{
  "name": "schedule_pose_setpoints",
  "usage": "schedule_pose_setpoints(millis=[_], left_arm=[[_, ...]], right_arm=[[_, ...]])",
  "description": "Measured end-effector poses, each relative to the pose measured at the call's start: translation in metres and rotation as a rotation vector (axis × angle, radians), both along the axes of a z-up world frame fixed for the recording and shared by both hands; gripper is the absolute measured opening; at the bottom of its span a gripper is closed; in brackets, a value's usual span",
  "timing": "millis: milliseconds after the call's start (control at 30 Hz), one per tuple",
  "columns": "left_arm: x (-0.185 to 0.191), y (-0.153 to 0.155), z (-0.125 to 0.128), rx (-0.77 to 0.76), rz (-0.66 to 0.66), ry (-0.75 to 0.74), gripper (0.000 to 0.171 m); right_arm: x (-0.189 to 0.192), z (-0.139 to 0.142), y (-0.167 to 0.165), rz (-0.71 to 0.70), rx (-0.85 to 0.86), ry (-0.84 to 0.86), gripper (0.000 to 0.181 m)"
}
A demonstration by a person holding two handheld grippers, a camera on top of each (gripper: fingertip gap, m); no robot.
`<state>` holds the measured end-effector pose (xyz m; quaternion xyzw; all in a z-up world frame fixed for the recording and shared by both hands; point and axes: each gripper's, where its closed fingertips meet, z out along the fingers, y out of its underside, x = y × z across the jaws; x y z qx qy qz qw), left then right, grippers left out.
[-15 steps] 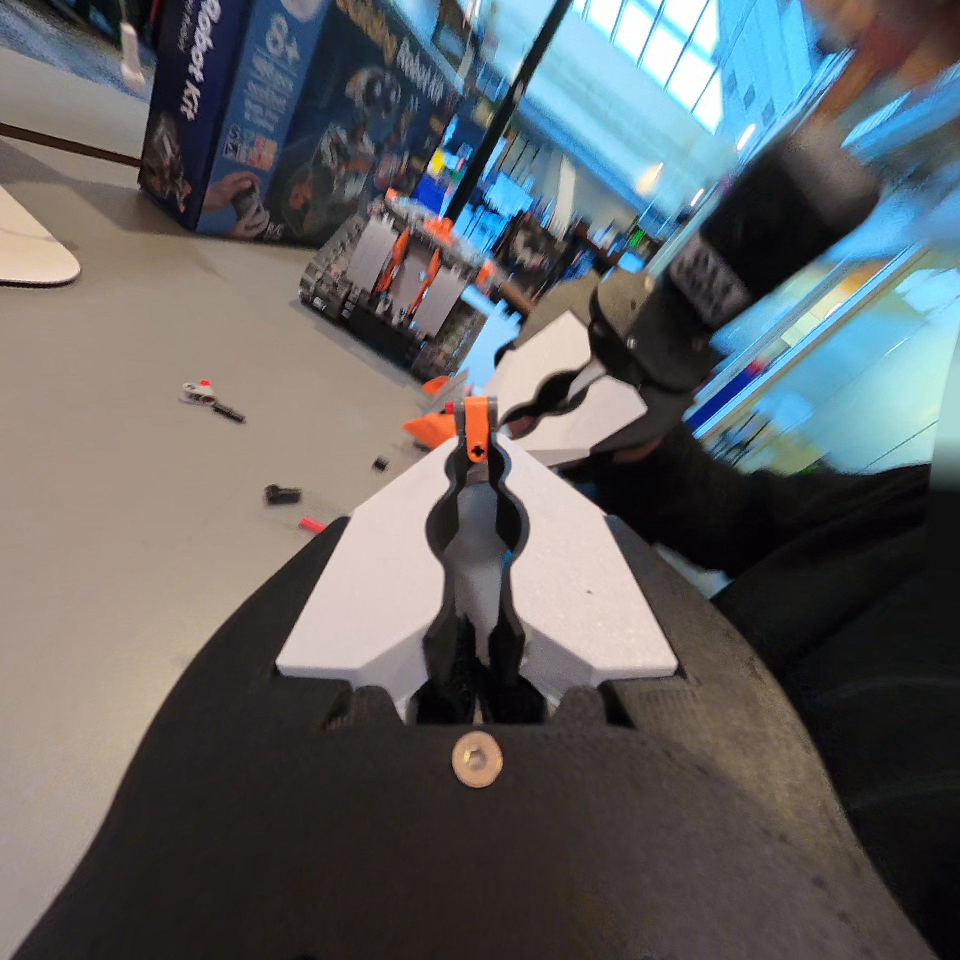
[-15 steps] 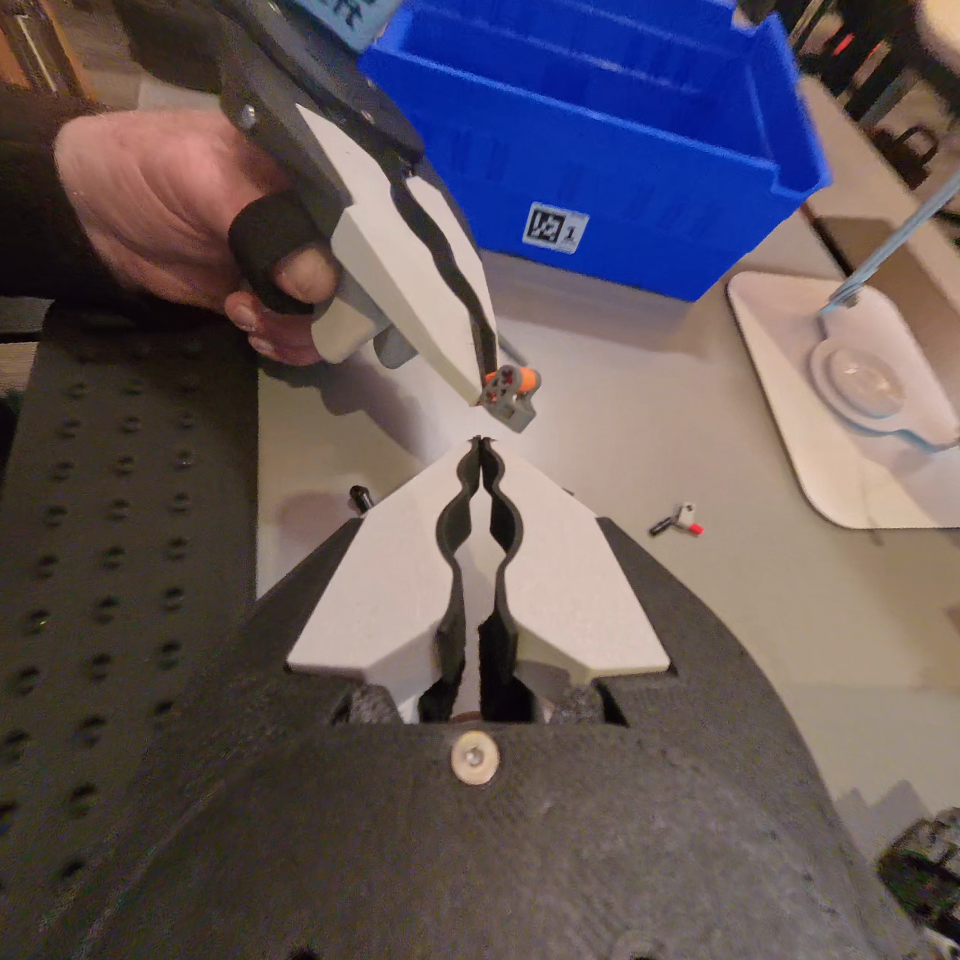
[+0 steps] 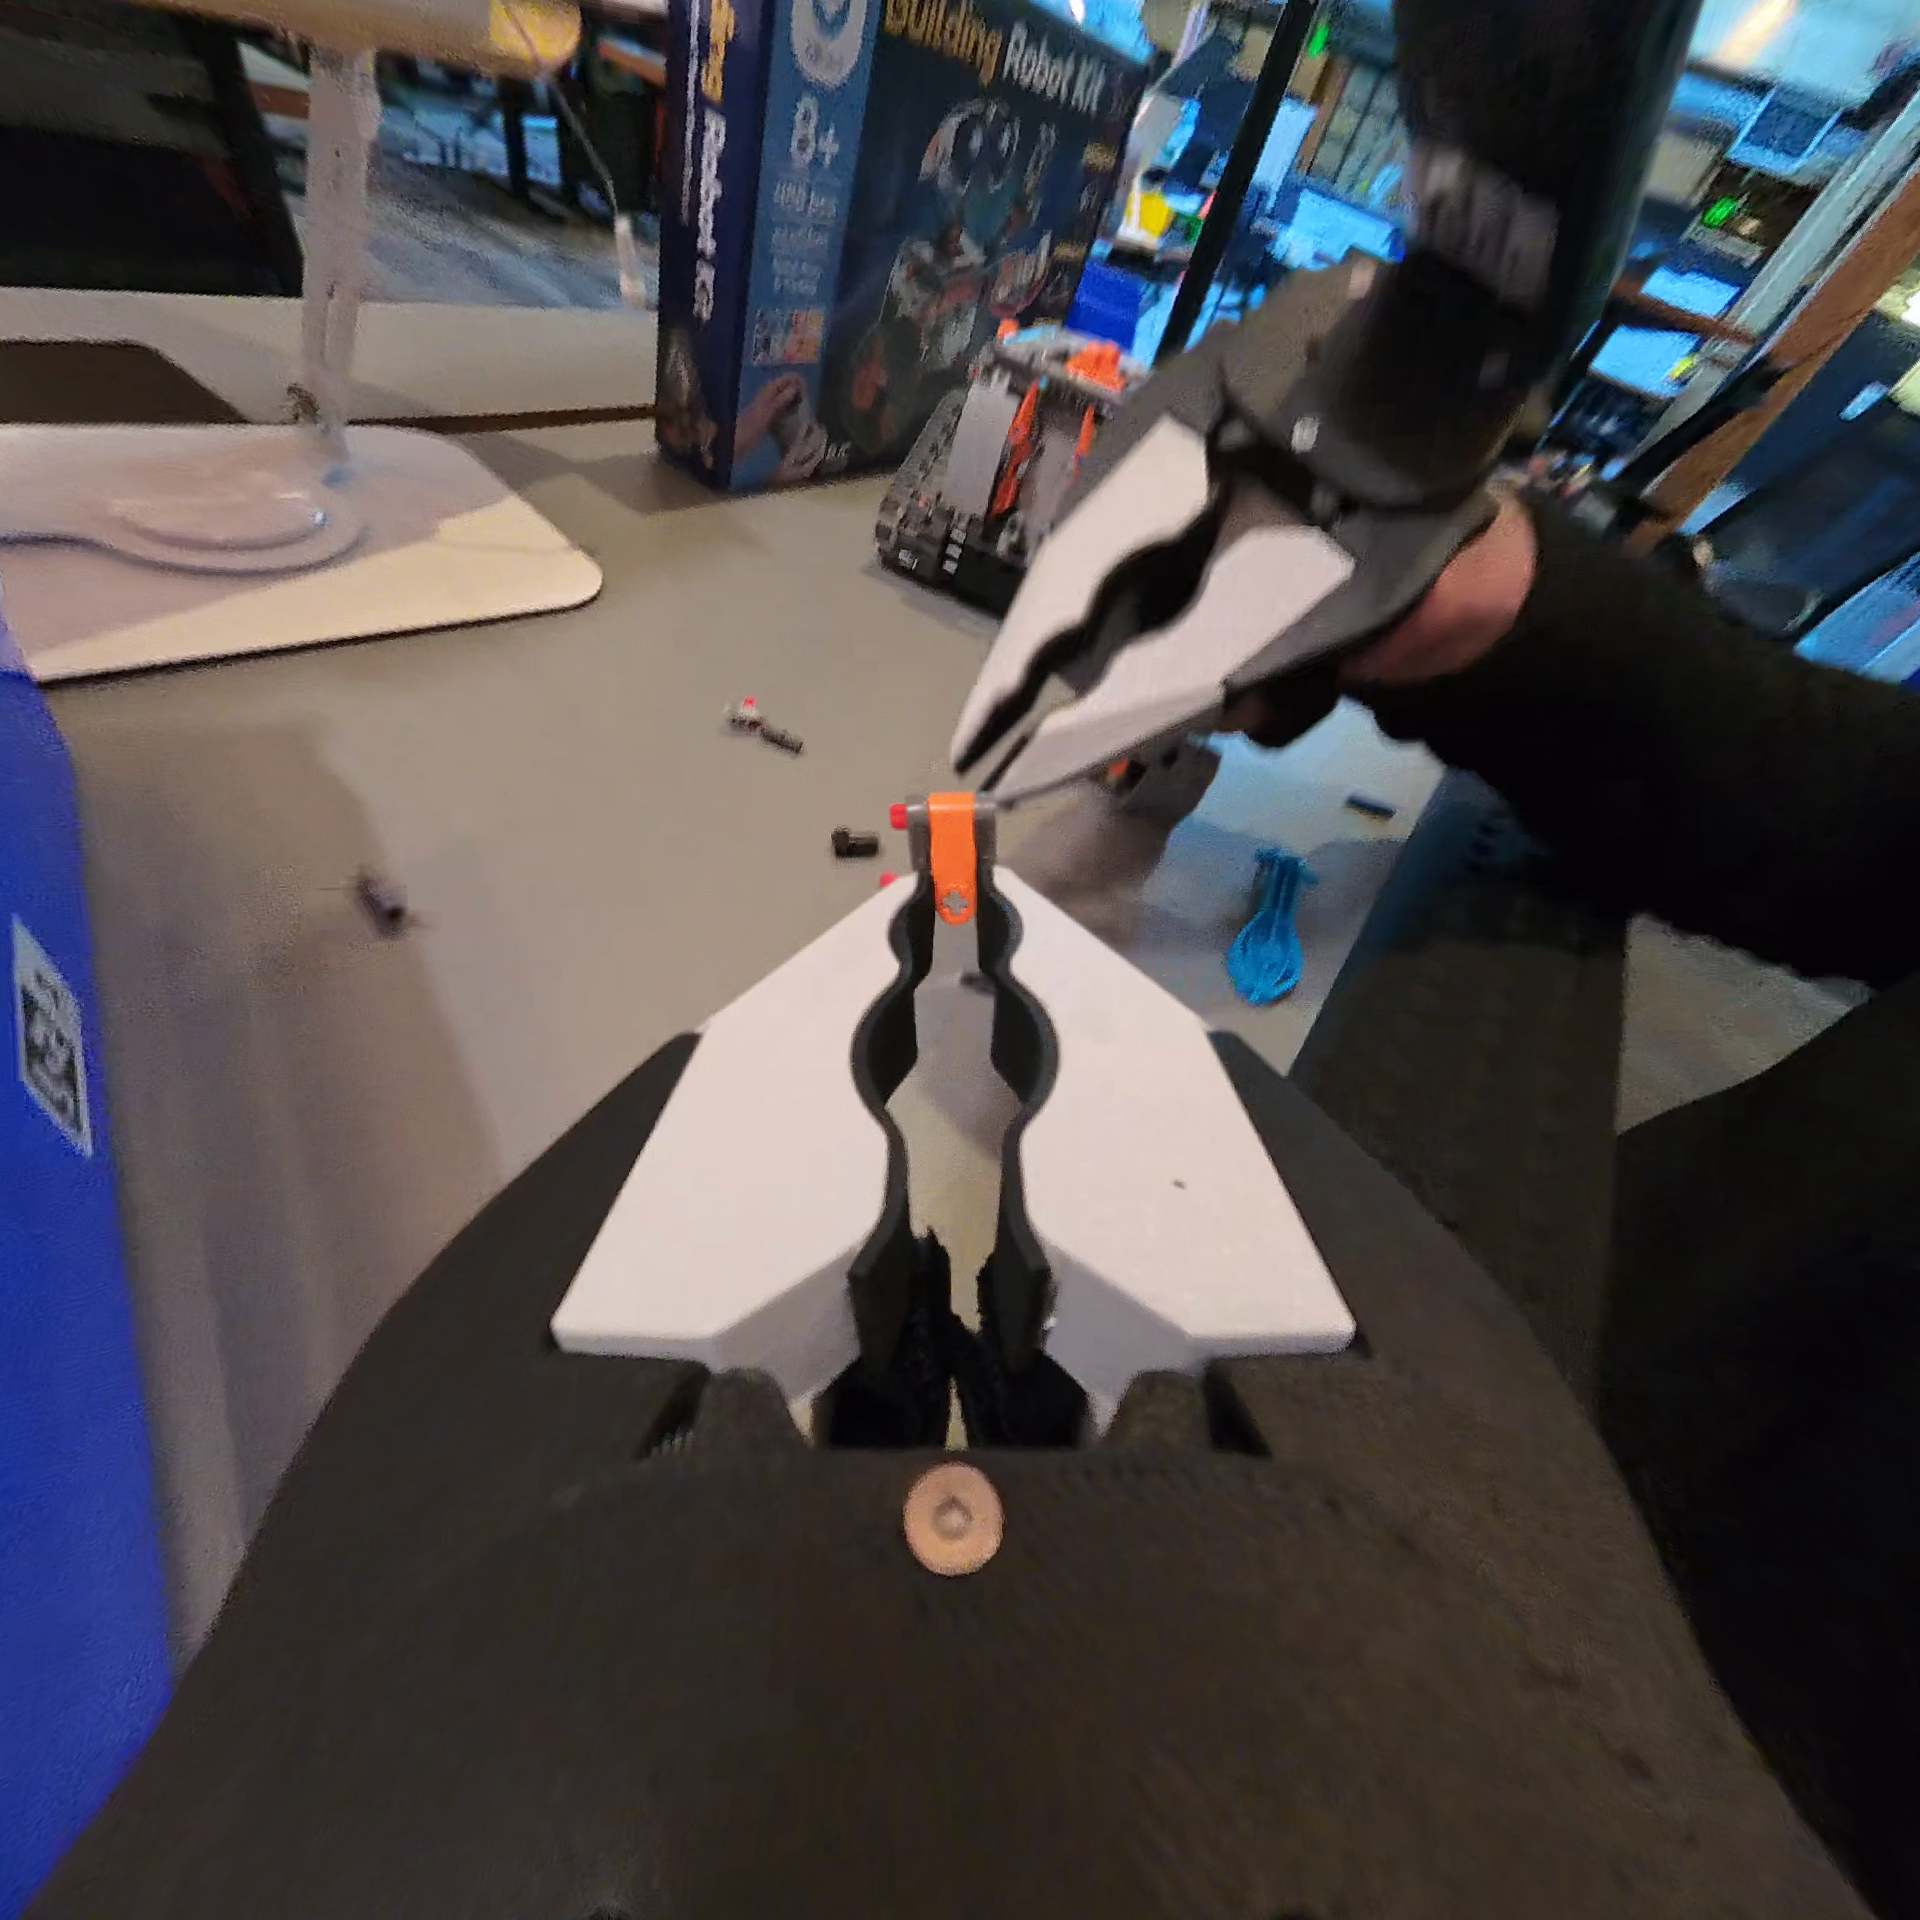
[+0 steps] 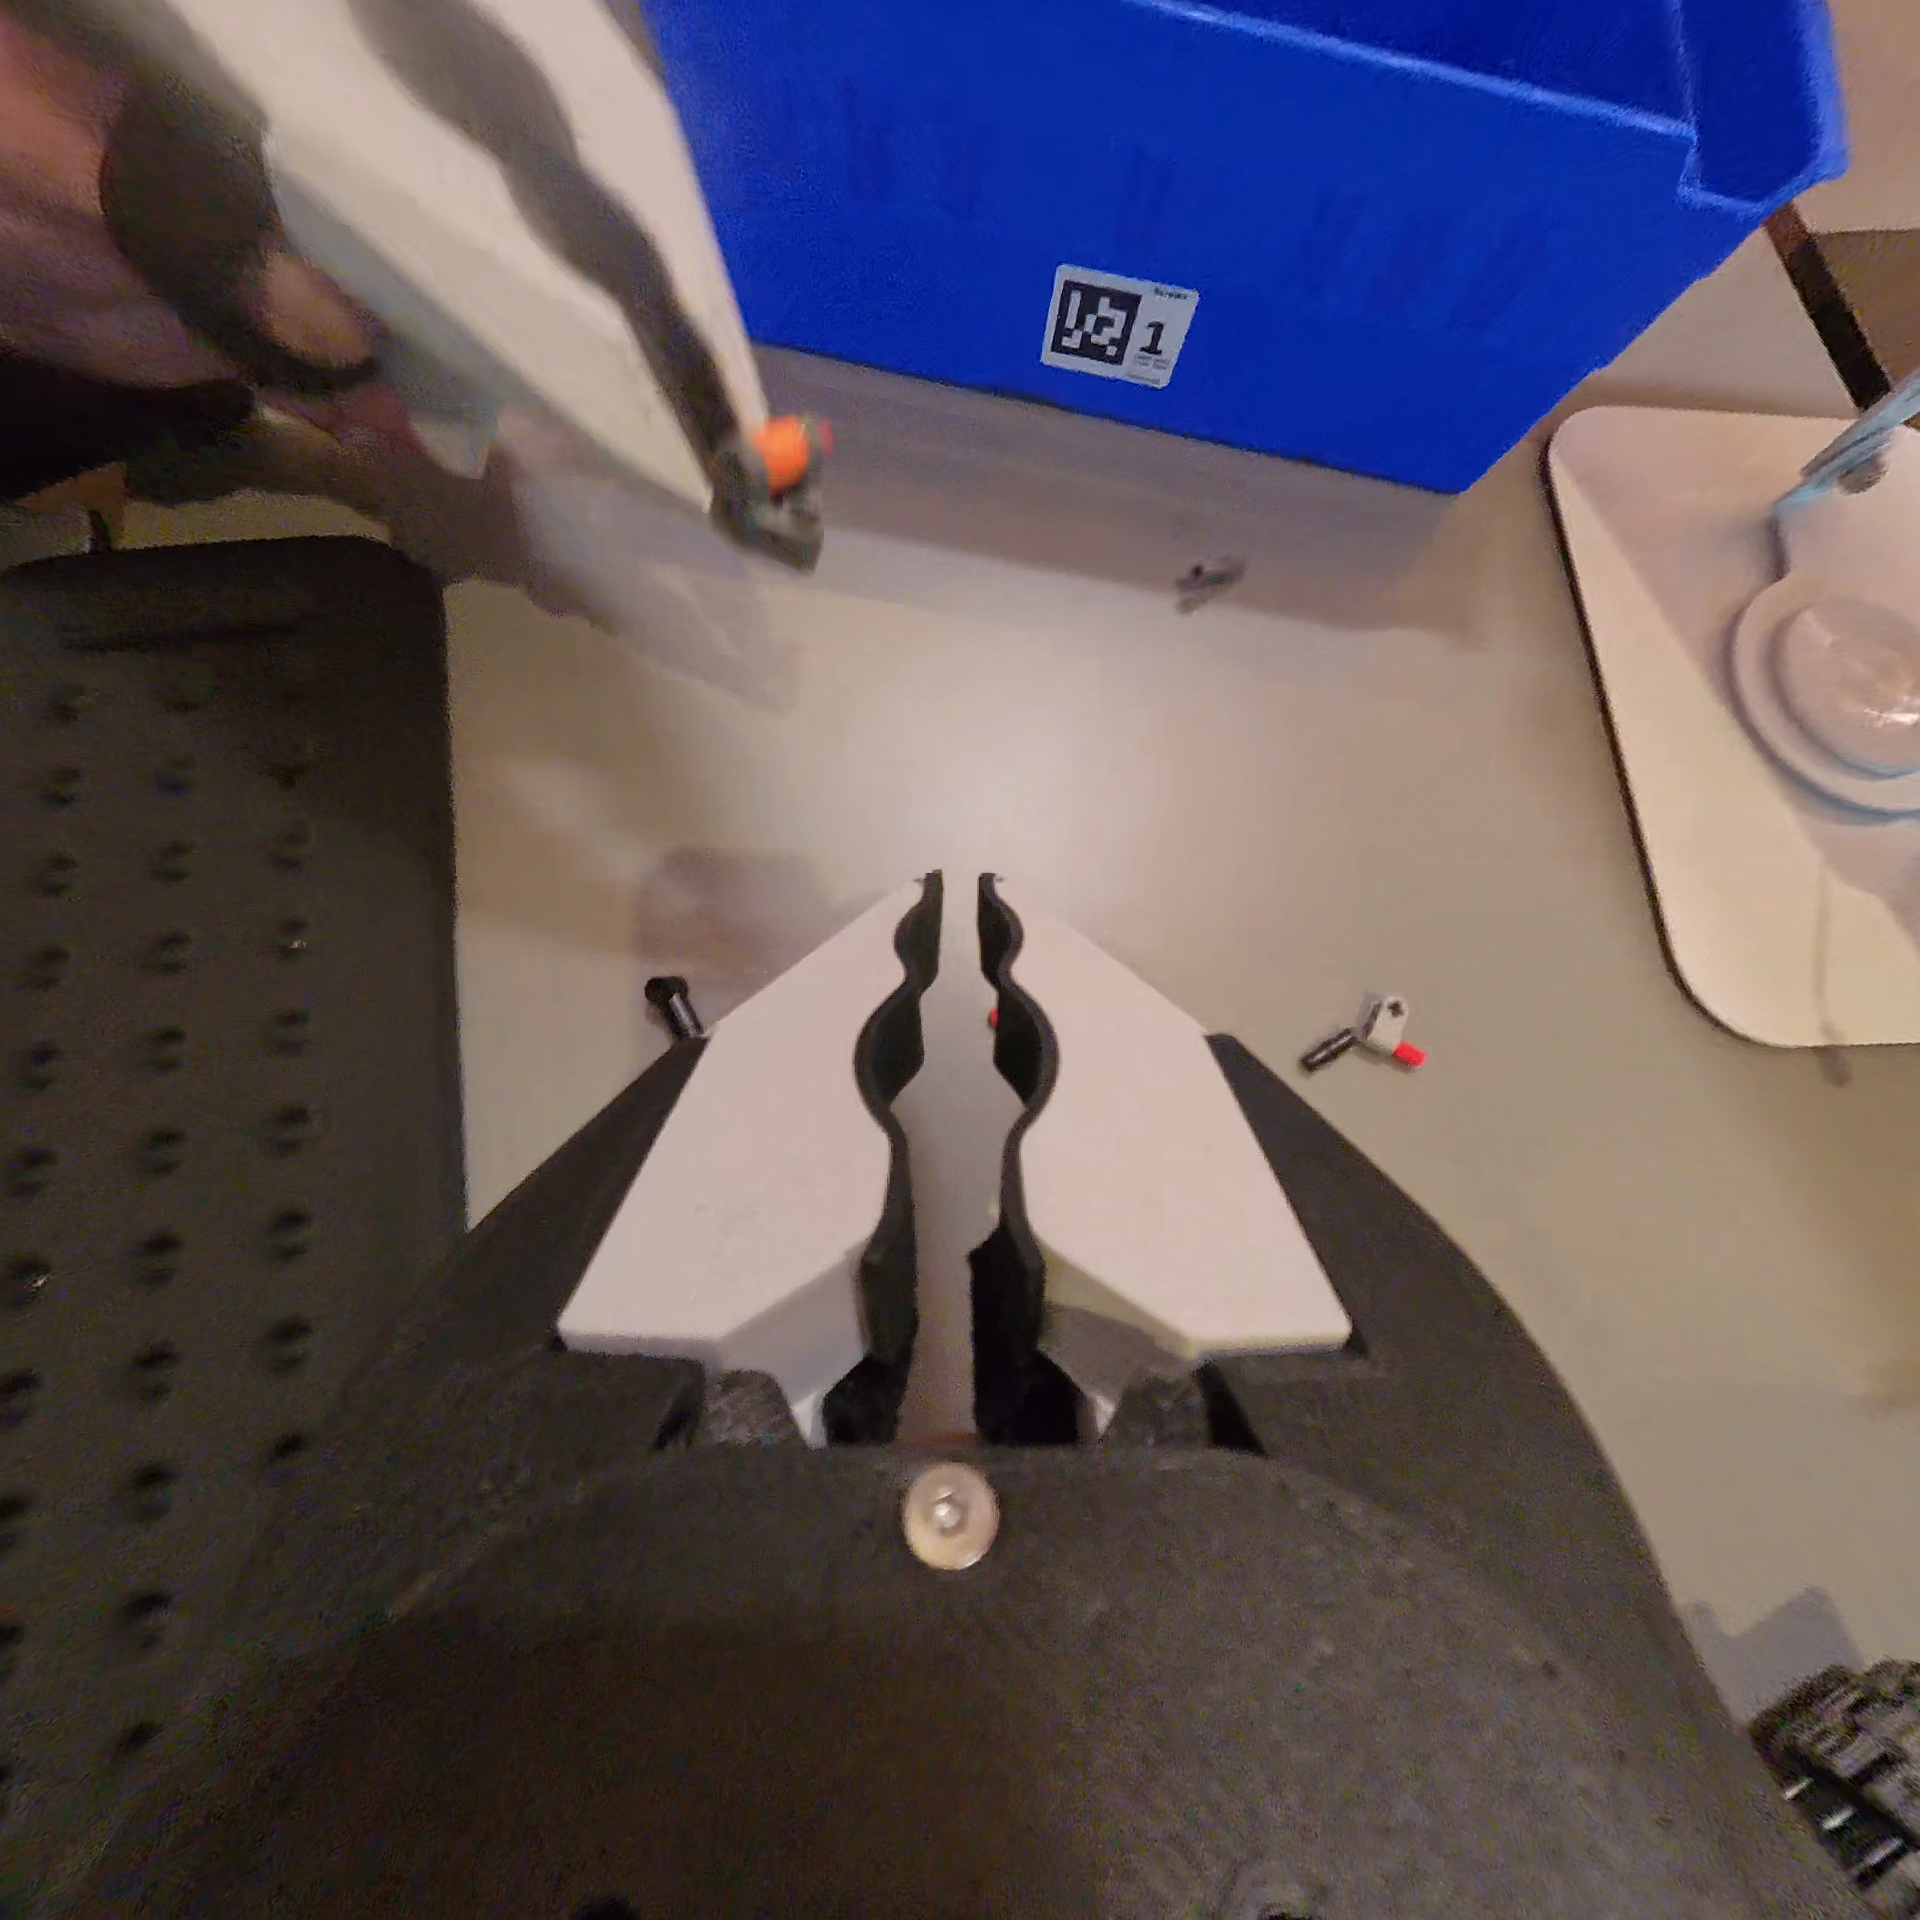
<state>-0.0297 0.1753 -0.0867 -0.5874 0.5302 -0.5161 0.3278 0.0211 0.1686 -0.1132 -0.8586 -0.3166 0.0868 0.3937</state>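
Nearby, the left hand-held gripper pinches an orange-and-grey piece; the right hand-held gripper gapes slightly beside the blue bin.

A bin is sitting at the table's far edge, a board lying to its right, a perforated mat lying left, and small pins lying between them.
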Motion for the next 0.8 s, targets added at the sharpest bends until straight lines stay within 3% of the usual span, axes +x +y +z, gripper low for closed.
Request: schedule_pose_setpoints(millis=[133, 300, 367, 533, 667, 800], left_arm=[[-0.008, 0.010, -0.009, 0.030, 0.041, -0.007, 0.005], [-0.013, 0.021, -0.007, 0.022, 0.066, -0.057, 0.005], [-0.018, 0.023, -0.003, 0.017, 0.070, -0.086, 0.005], [-0.027, 0.027, 0.005, -0.031, 0.067, -0.155, 0.005], [-0.031, 0.028, 0.010, -0.042, 0.067, -0.182, 0.005], [-0.032, 0.022, 0.011, -0.047, 0.046, -0.197, 0.005]], right_arm=[[0.006, 0.001, 0.029, -0.038, -0.045, -0.071, 0.024], [0.019, -0.017, 0.076, -0.054, -0.110, -0.124, 0.027], [0.010, -0.029, 0.088, -0.013, -0.140, -0.108, 0.024], [0.003, -0.037, 0.116, 0.155, -0.064, -0.318, 0.024], [-0.004, -0.042, 0.125, 0.154, -0.190, -0.212, 0.028], [0.002, -0.047, 0.128, 0.281, -0.116, -0.333, 0.019]])
